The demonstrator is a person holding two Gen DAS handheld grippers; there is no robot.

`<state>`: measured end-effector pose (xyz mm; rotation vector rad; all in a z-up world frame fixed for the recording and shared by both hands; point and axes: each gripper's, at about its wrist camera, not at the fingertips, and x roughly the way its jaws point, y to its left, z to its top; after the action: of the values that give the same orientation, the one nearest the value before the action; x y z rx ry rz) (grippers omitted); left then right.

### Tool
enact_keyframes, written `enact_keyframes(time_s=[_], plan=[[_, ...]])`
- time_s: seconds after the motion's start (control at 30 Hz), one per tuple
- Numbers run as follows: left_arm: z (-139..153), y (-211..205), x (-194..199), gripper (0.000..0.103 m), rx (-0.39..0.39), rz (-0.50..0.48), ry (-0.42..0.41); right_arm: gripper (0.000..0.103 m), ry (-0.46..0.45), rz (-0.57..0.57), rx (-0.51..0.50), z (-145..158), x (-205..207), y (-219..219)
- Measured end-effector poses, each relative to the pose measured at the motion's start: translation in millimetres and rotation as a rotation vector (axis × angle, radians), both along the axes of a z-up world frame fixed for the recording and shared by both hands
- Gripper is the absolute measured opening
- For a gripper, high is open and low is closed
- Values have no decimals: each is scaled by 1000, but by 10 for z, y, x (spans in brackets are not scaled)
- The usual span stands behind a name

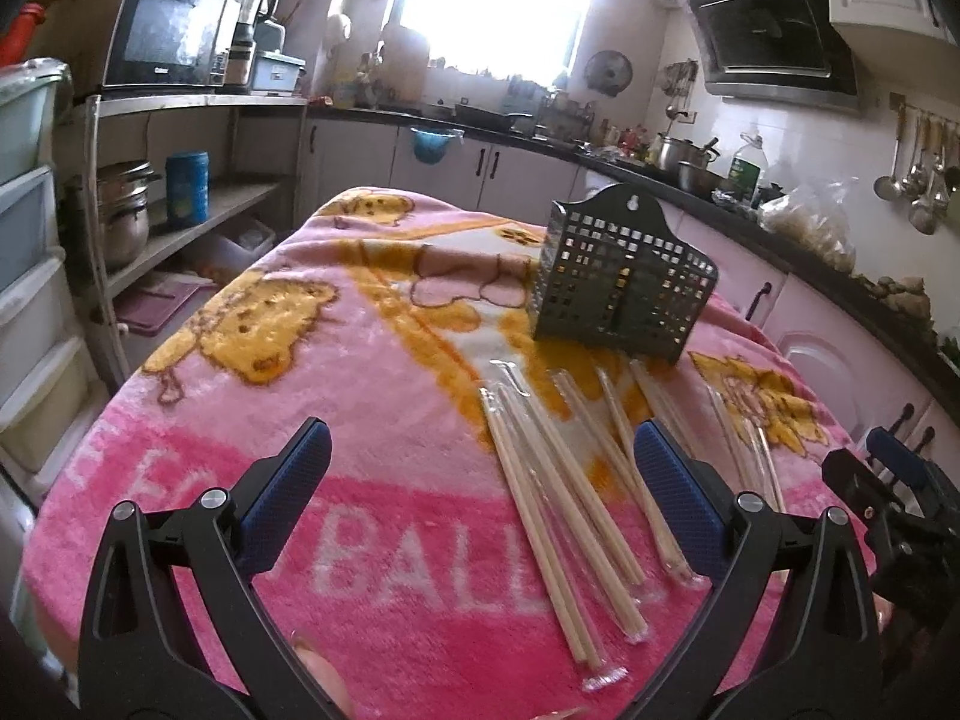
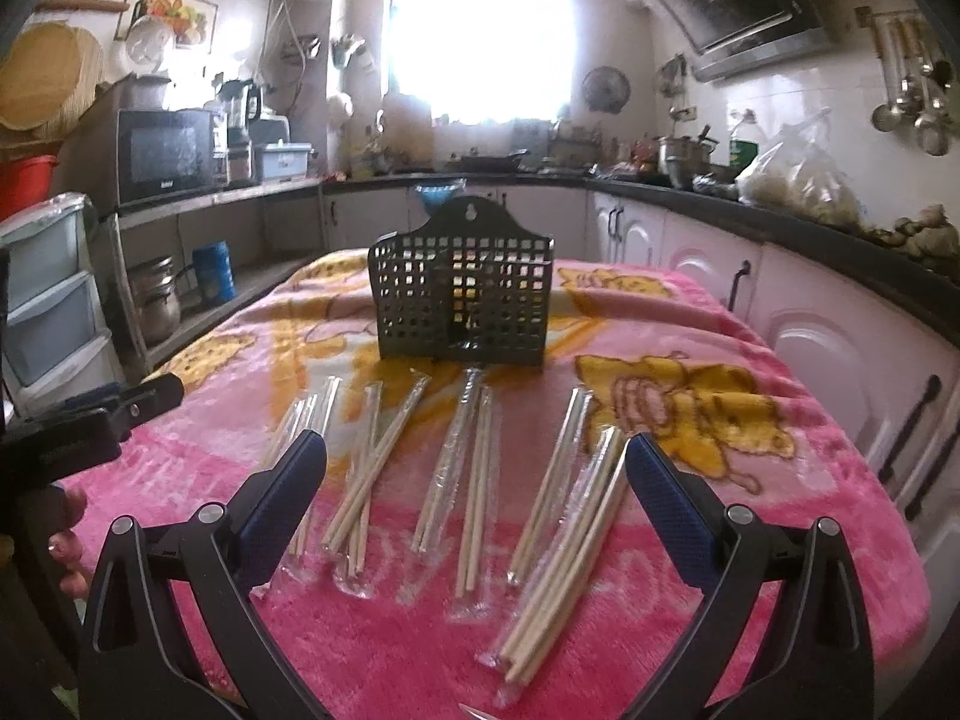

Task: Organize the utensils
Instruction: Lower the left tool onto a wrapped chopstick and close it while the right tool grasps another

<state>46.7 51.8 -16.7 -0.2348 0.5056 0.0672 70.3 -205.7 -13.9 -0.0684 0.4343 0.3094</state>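
Hovering wide open and empty, the left gripper (image 1: 480, 480) has wrapped chopsticks (image 1: 558, 516) lying just ahead between its fingers, holder (image 1: 624, 282) beyond. From the right wrist, the right gripper (image 2: 477, 474) is spread too, bundles fanned ahead. Light, stiff, slippery film: pinch mid-length, I'd say.

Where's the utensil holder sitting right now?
The black perforated holder stands upright on the pink blanket, centre of the right wrist view, just beyond the far ends of the wrapped chopsticks.
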Motion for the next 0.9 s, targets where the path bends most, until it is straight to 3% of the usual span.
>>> enact_keyframes(time_s=[0.3,0.47,0.7,0.9], plan=[[-60,120,274,93,-25,-25,74,97,117,75,10,-24,395,129],[-172,171,495,91,-53,-56,161,97,173,72,12,-41,670,137],[-389,159,772,67,-71,-101,307,96,262,56,20,-105,1053,71],[-498,95,922,54,-50,-120,381,85,322,46,15,-175,1303,46]])
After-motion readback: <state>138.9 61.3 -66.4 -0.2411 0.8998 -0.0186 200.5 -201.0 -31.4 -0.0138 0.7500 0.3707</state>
